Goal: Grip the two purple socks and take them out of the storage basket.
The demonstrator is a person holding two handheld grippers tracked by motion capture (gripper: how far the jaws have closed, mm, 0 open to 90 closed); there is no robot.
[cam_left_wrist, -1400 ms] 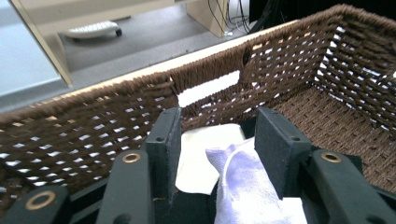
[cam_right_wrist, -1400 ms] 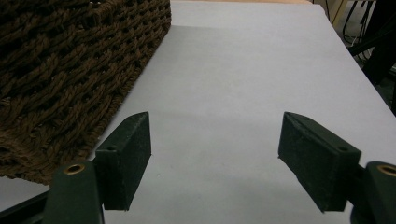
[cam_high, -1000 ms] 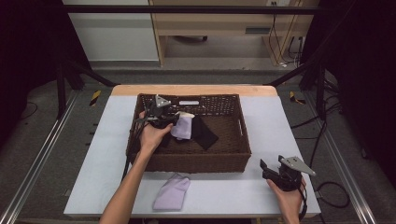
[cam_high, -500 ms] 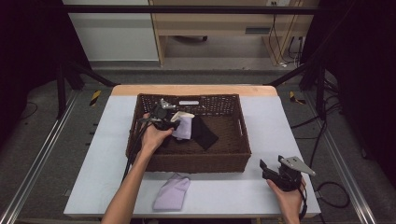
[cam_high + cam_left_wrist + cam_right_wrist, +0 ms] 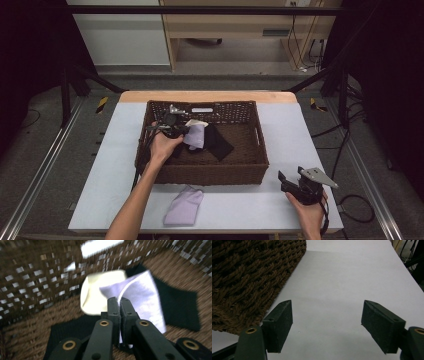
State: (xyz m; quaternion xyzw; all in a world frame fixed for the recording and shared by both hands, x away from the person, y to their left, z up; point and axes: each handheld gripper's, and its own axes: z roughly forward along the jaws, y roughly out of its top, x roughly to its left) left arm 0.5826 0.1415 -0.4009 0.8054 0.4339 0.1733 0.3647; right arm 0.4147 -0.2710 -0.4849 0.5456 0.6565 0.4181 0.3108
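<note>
Since a second ago, my left gripper has just been closing its jaws, and it now stands clenched on an edge of the lilac cloth inside the wicker basket; the hand has shifted only slightly toward the basket's back-left corner. Left gripper view: the lilac cloth is pinched between the two pads, its fold rising above them, with a cream cloth just behind it and touching it, and black cloth lying flat on the basket floor to its right and beneath. High view: lilac cloth sits in the left half of the basket, near the back wall. A second lilac cloth lies on the counter in front of the basket, apart from it. My right gripper rests released, jaws wide, over bare counter just beside the basket's front-right corner, unmoved.
</note>
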